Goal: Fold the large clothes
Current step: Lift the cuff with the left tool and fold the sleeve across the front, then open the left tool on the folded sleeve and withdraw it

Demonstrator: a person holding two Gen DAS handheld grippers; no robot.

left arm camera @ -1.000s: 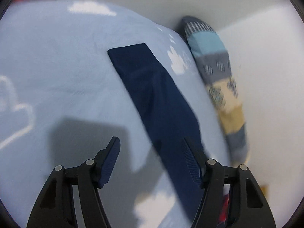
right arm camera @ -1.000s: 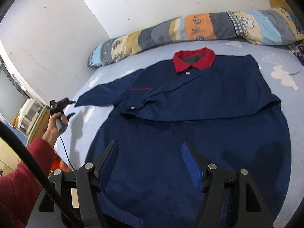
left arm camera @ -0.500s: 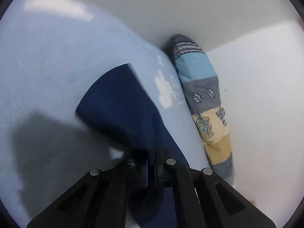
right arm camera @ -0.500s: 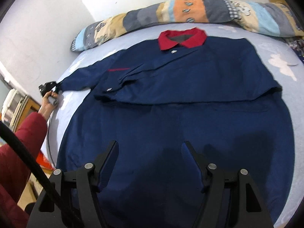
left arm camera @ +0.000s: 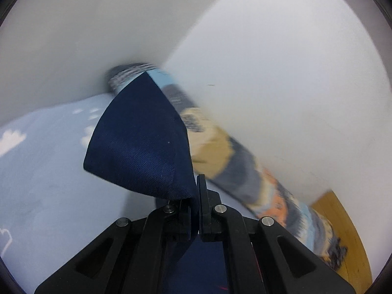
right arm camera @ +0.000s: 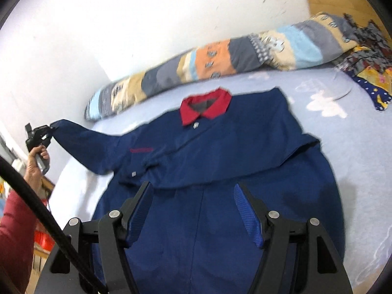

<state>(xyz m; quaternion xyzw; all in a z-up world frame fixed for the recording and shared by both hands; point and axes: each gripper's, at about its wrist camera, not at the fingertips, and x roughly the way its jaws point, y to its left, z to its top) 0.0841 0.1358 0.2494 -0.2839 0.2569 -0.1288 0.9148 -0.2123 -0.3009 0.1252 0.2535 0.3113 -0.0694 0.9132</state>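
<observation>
A large navy jacket [right arm camera: 220, 171] with a red collar [right arm camera: 205, 105] lies spread front-up on a light blue bed sheet [right arm camera: 362, 171]. My left gripper [left arm camera: 196, 196] is shut on the cuff of the jacket's sleeve [left arm camera: 139, 147] and holds it lifted off the bed; in the right wrist view that gripper [right arm camera: 39, 134] is at the far left with the sleeve [right arm camera: 83, 142] stretched from it. My right gripper [right arm camera: 193, 210] is open and empty, hovering above the jacket's lower front.
A long patchwork bolster [right arm camera: 220, 58] lies along the white wall [right arm camera: 147, 24] behind the jacket, also in the left wrist view [left arm camera: 245, 171]. Patterned cloth [right arm camera: 367, 68] is piled at the back right by a wooden headboard [right arm camera: 343, 5]. The bed's left edge [right arm camera: 56, 183] is near my left hand.
My left gripper closed on the sleeve cuff and lifted it off the bed, pulling the sleeve outward and up. My right gripper stayed open and moved back up over the jacket's lower front.
</observation>
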